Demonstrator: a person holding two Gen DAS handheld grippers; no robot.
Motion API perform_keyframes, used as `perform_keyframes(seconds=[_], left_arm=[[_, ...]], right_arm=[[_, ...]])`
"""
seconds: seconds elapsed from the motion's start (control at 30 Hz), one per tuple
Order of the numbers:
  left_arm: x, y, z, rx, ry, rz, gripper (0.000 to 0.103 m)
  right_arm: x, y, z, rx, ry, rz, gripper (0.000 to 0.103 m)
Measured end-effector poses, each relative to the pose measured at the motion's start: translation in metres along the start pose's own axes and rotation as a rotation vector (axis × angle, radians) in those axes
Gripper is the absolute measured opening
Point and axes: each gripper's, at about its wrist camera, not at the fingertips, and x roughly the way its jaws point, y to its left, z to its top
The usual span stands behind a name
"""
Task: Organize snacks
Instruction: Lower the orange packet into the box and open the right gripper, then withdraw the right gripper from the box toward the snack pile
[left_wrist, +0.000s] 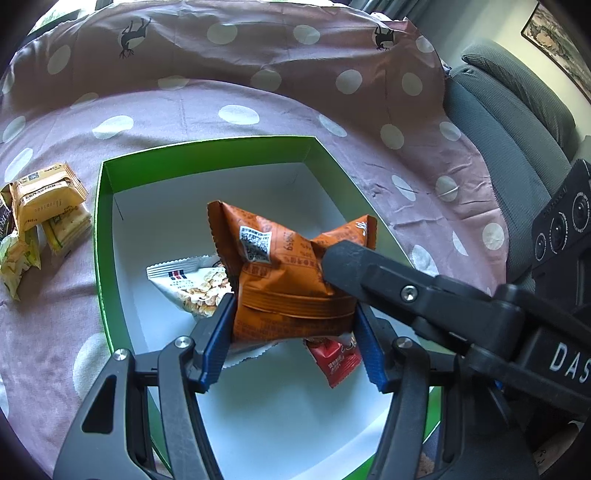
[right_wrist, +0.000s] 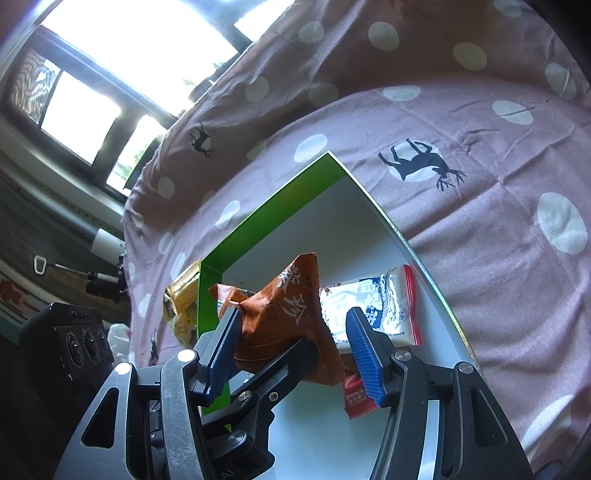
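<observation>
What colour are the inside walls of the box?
Bright green inside walls with a white floor; the left wrist view shows it best.

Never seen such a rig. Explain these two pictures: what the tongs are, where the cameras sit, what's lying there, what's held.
A person holds a two-finger tool in each hand; a wide-angle camera on each looks along its fingers. One picture is from the left gripper, one from the right gripper. On a dotted cloth stands a green box holding a white packet and a red packet; yellow packets lie beside it. The left gripper clamps an orange packet; the right straddles it, grip unclear.
</observation>
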Motion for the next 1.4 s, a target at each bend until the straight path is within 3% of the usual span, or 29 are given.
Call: perform_keyframes(seconds=[0.57,0.93,1.17,1.4], left_arm=[[-0.013,0.001,-0.003,0.006,-0.026,-0.015,0.067],[-0.057,0.016,-0.01,0.005,-0.122,-0.027,0.083],[-0.096,0.046,-0.02,-0.046,-0.205,-0.004,0.086],[-0.127,0.089,-0.032,-0.139,-0.275,0.067,0.098]], right_arm=[[-0.001,-0.002,0.001,0.01,-0.009,-0.015,0.061],[-0.004,0.005,0.001,-0.002,-0.054,-0.052,0.061],[0.0,0.016,-0.002,-0.03,-0.055,-0.032,0.073],[0.005,0.039,-0.008,-0.108,-0.105,-0.058,0.088]])
